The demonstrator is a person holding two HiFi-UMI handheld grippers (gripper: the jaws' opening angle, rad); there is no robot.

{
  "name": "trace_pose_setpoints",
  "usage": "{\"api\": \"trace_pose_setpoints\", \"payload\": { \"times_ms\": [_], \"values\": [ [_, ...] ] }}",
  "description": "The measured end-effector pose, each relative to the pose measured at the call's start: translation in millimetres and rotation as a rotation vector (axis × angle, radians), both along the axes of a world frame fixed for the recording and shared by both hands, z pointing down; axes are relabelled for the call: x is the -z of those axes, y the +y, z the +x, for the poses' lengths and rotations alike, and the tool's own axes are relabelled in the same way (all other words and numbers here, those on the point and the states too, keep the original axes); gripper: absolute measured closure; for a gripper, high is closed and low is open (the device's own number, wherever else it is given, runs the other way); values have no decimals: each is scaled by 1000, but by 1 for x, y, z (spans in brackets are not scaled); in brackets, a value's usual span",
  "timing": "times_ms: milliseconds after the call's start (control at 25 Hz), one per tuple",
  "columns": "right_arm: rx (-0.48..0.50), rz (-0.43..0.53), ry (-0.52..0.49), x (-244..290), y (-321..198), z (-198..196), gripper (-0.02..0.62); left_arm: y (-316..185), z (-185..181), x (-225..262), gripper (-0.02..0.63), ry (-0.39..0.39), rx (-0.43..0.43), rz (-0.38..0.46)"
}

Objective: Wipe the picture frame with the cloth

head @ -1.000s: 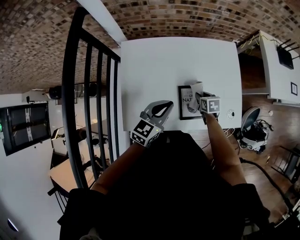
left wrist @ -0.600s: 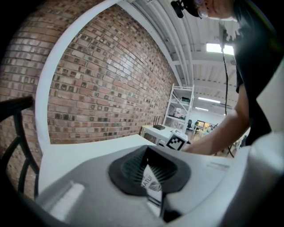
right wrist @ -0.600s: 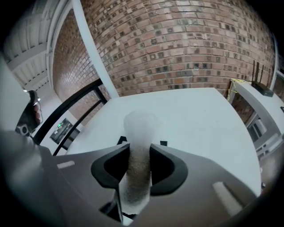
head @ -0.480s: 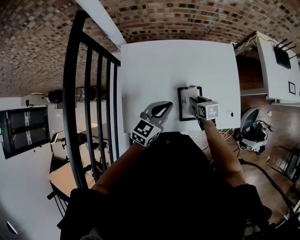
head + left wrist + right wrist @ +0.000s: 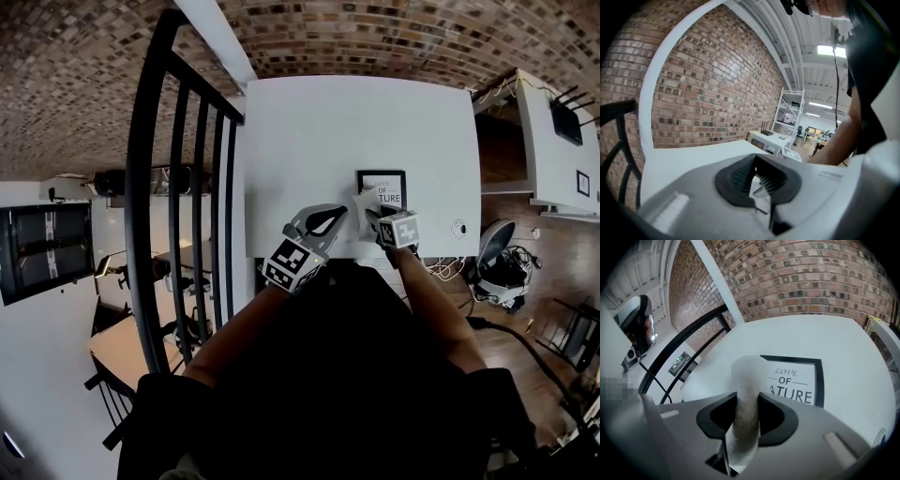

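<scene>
1. Right gripper view: right tool [image 5: 746, 420] is clenched on the cloth [image 5: 747, 380], a pale strip pinched between both jaws w/ its free end sticking out fwd.
2. Picture frame [image 5: 797, 380] lies flat on the white counter [image 5: 811, 338], black border, print facing up. In the head view it sits toward the counter's near edge, just ahead of the right tool [image 5: 375, 214].
3. Cloth's free end hangs over the frame's near-left corner. Can't tell if it actually touches the glass.
4. Left tool [image 5: 757, 180]: jaws drawn close together, nothing between them. Head view shows it [image 5: 319, 220] at the near counter edge, left of the frame and apart from it, prob. idle.
5. Step in hand, as I read it: mid-wipe, or lining up a stroke at that corner. Most of the frame's face lies beyond the cloth.
6. Next move prob. needs the cloth end pressed flat on the glass, then dragged across toward the far-right side, incl. the border.
7. Risk: nothing pins the frame, so a firm stroke may slide it. Left tool could steady an edge.
</scene>
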State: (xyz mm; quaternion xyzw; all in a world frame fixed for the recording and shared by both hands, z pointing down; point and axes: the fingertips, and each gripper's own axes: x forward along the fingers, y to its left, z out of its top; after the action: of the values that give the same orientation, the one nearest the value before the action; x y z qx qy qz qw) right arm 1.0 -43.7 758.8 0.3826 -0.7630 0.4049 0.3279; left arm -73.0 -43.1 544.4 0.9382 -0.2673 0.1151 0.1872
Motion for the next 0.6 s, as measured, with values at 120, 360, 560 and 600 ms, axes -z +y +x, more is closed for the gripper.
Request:
{"api": "trace_pose_setpoints", "payload": {
  "times_ms": [120, 360, 560, 600],
  "values": [
    [-26, -1, 36, -8, 0, 20, 476, 4, -2, -1, 604, -1, -2, 5],
    [-75, -2, 128, -13, 0, 67, 476, 10, -3, -6, 604, -17, -5, 7],
    [-144, -29, 155, -20, 9, 101, 476, 14, 1, -1, 604, -3, -21, 6],
    [-157, -31, 158, -21, 10, 106, 476, 14, 2, -2, 604, -2, -24, 8]
  ]
}}
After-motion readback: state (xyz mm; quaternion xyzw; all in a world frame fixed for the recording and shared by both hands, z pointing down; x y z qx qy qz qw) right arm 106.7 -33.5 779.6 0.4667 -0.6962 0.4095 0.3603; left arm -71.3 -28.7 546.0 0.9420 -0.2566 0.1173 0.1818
